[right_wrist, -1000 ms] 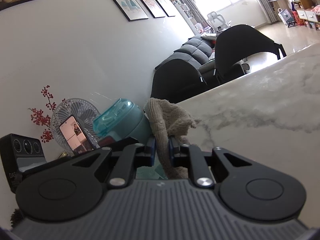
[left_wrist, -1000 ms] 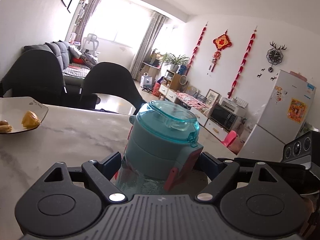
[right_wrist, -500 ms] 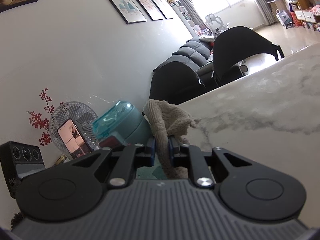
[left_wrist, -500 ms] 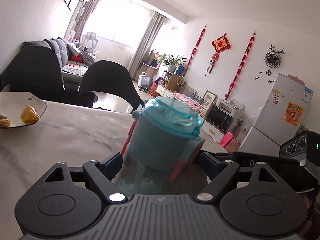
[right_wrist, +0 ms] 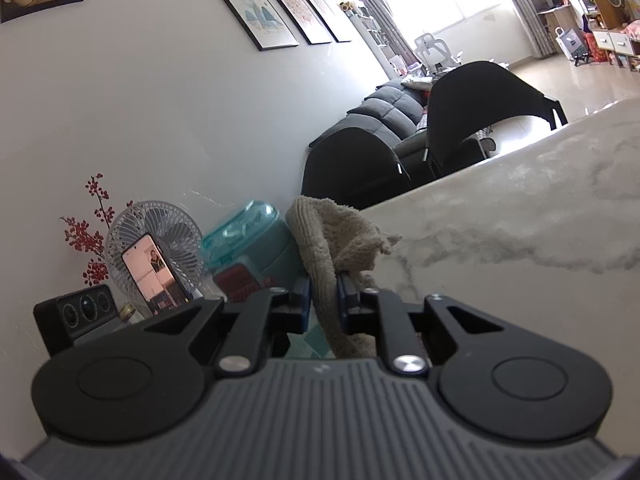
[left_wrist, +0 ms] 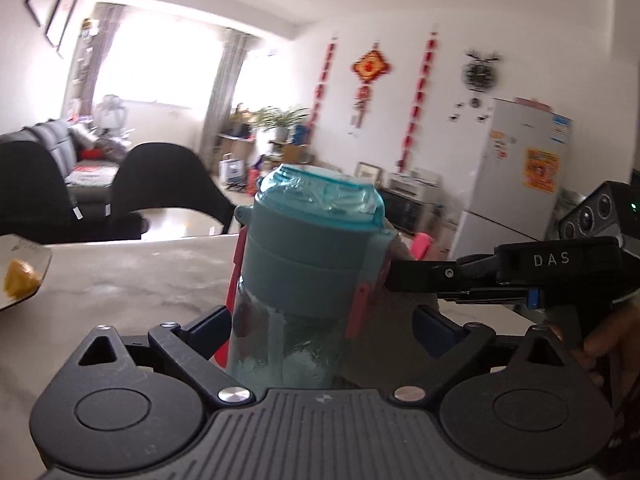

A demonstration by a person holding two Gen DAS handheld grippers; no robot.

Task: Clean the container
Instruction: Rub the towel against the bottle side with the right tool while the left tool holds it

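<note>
On the marble table [left_wrist: 120, 276], a plate [left_wrist: 28, 276] with a yellow piece of food sits at far left. At centre, the teal bottle [left_wrist: 308, 264] with its clear lid stands between the left gripper's [left_wrist: 320, 328] fingers — its jaws have just been opening, the left pad close against the bottle, the right pad standing clear. To the right, the right gripper [right_wrist: 323, 292] is clenched on a beige cloth [right_wrist: 340, 240] pressed beside the bottle's cap; a hand [left_wrist: 608, 340] grips its handle at the edge.
</note>
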